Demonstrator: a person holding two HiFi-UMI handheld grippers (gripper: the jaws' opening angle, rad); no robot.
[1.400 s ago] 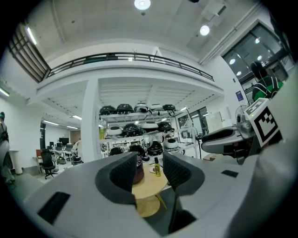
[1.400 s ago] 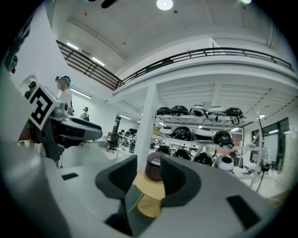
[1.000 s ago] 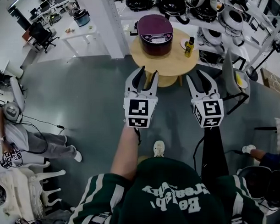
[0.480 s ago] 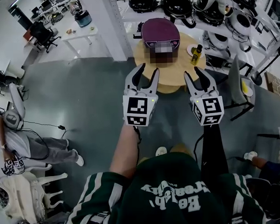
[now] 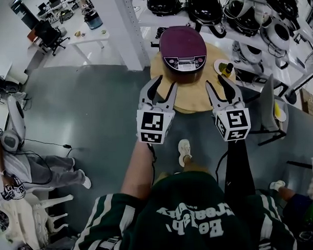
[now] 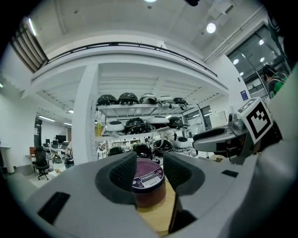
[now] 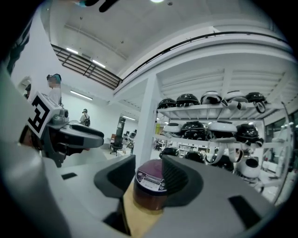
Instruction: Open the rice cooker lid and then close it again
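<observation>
White lettering on the green shirt [image 5: 190,220] is upside down, unreadable.

Grey floor [image 5: 94,108] lies left of the left tongs [image 5: 165,82]. White pillar [image 5: 132,30] ahead-left. Loaded shelving [image 5: 147,18] beyond the right tongs [image 5: 215,82]. Ceiling lamps [image 6: 211,28] lit.

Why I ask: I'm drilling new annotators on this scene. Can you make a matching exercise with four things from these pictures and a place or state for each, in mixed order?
Things
1. rice cooker
2. bottle
3. left gripper
4. white shoe

Places or states
A. on the grey floor
B. jaws apart, nothing held
C. lid shut, standing on the round table
D. upright on a small plate near the table's edge

Pairs: 1-C, 2-D, 3-B, 4-A
</observation>
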